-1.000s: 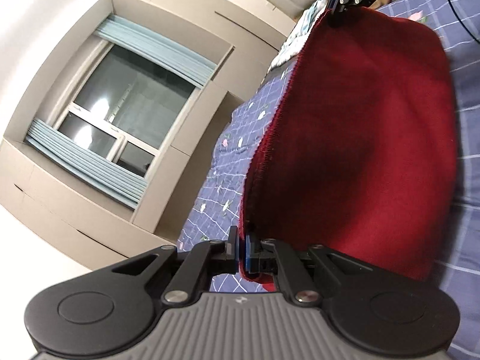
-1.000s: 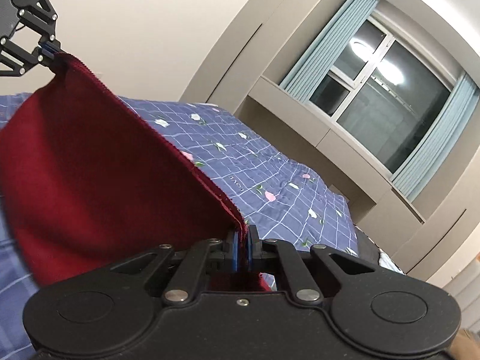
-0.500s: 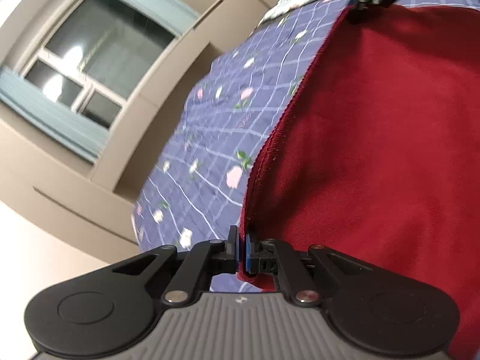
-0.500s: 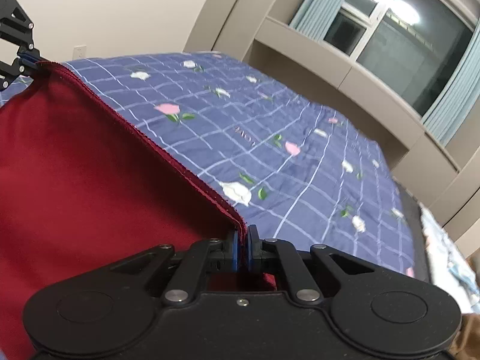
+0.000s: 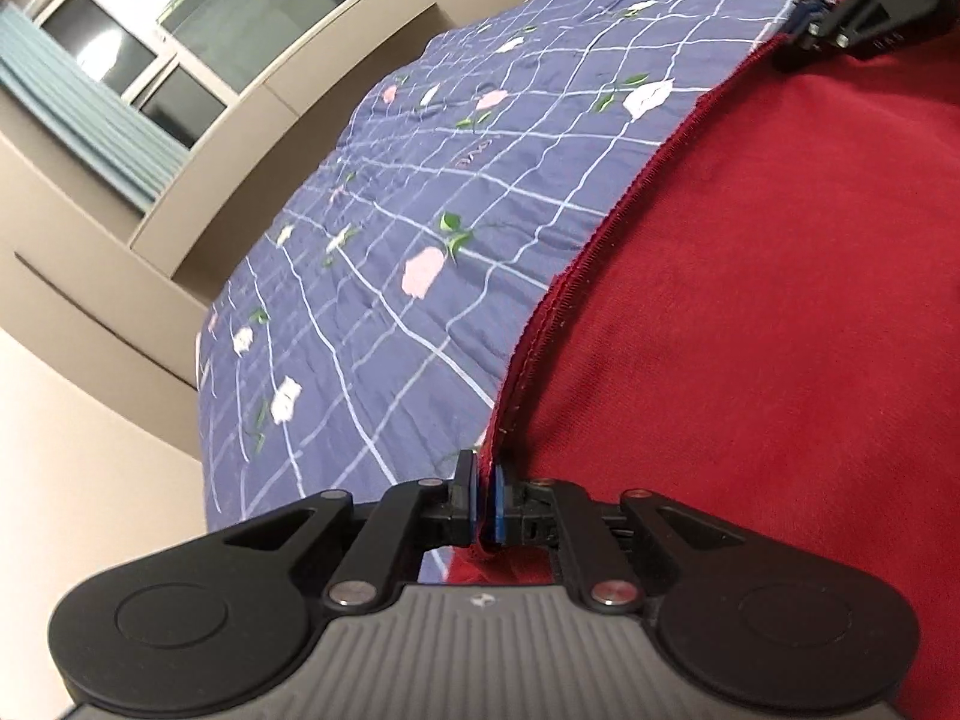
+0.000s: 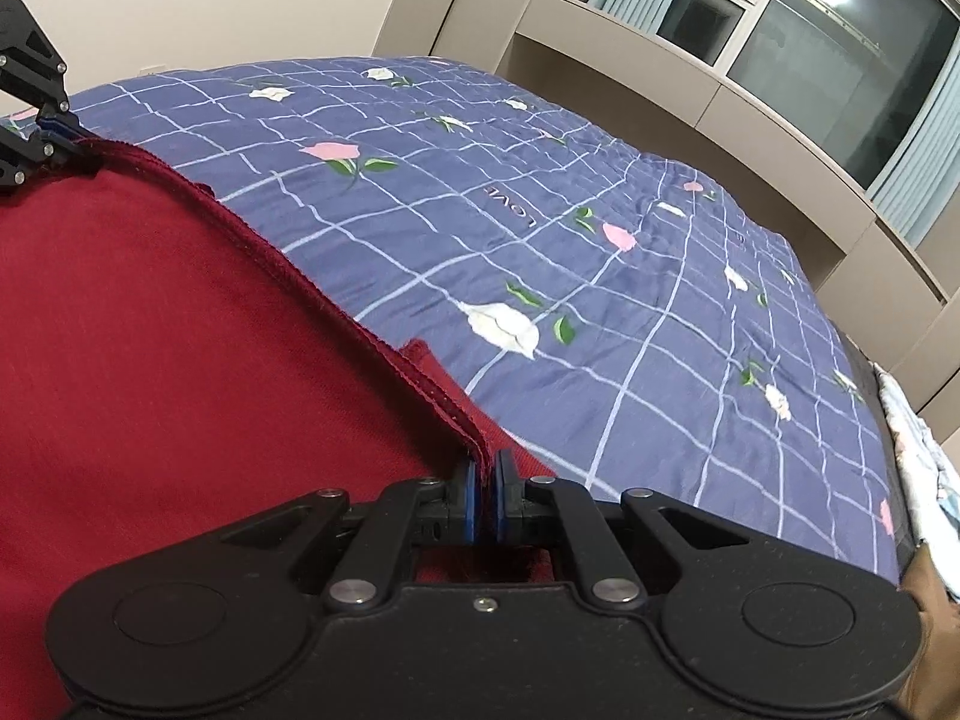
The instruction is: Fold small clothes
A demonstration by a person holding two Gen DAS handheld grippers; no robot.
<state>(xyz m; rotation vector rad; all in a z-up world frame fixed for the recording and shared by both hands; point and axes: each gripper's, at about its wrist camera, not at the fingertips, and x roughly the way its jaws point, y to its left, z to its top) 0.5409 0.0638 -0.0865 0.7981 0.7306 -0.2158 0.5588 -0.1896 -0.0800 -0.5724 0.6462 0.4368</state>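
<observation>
A dark red garment (image 5: 750, 330) lies spread low over the blue checked bedspread (image 5: 420, 192). My left gripper (image 5: 483, 498) is shut on one end of its stitched hem. My right gripper (image 6: 485, 501) is shut on the other end of the same hem, and the red garment (image 6: 180, 360) fills the left of its view. The hem runs taut between them. The right gripper also shows in the left wrist view (image 5: 807, 18) at the top right. The left gripper shows in the right wrist view (image 6: 51, 129) at the far left.
The bedspread (image 6: 600, 276) with flower prints stretches away beyond the hem. Beige built-in cabinets (image 6: 690, 78) and a window (image 6: 840, 54) with blue blinds stand past the bed. A light patterned pillow or quilt (image 6: 924, 468) lies at the bed's right edge.
Both grippers have come down toward the bed with the garment. It hung in the air a second ago and now lies low over the bedspread, hem still stretched between them.
</observation>
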